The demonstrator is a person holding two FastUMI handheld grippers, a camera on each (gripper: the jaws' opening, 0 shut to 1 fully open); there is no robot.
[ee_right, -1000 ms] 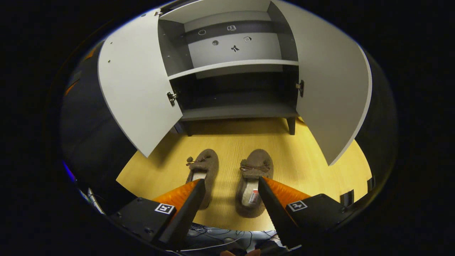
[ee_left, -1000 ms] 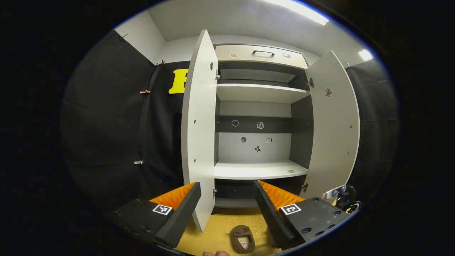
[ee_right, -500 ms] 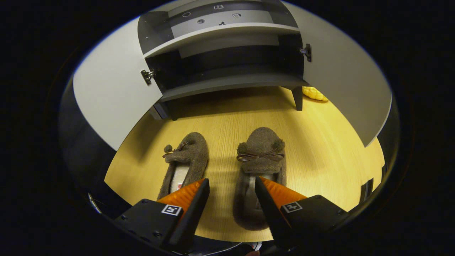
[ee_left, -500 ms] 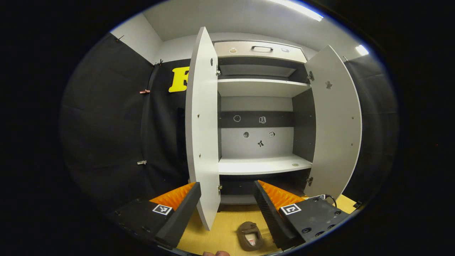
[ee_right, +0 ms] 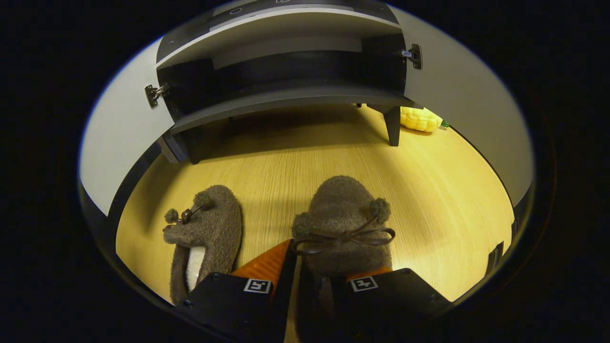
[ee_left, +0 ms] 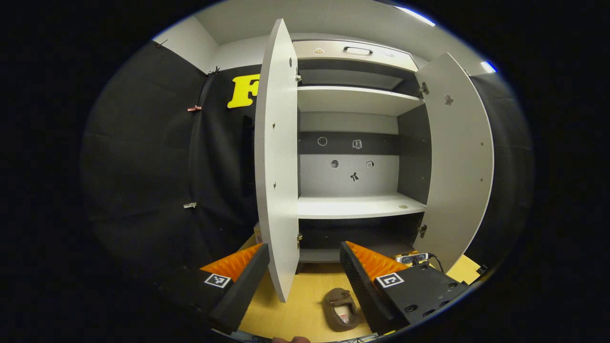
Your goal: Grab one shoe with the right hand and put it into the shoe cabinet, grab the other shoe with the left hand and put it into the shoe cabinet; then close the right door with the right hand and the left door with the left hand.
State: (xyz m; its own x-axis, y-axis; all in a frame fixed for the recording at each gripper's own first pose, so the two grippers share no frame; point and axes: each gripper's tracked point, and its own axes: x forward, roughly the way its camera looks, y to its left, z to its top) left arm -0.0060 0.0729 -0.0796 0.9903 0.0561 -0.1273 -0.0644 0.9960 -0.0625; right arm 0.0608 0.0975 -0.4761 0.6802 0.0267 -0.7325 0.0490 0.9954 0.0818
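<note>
Two brown fuzzy slippers lie on the yellow wooden floor in front of the open shoe cabinet (ee_right: 286, 97). In the right gripper view, the right slipper (ee_right: 340, 214) sits directly under my right gripper (ee_right: 314, 271). Its fingers have narrowed onto that slipper's left side wall, one inside the opening and one outside. The left slipper (ee_right: 209, 228) lies apart to the left. In the left gripper view, my left gripper (ee_left: 305, 252) is held high and open with nothing between its fingers. It faces the cabinet shelves (ee_left: 357, 207), and one slipper (ee_left: 341, 309) shows on the floor below it.
Both cabinet doors stand wide open: the left door (ee_left: 279, 162) edge-on close to my left gripper, the right door (ee_left: 460, 157) swung outward. A yellow corn-shaped object (ee_right: 419, 119) lies on the floor behind the cabinet's right leg (ee_right: 391, 126). Black cloth walls surround the booth.
My right gripper has dropped toward the right slipper and its fingers have narrowed onto the slipper's side. My left gripper has drifted slightly closer to the cabinet, still open.
</note>
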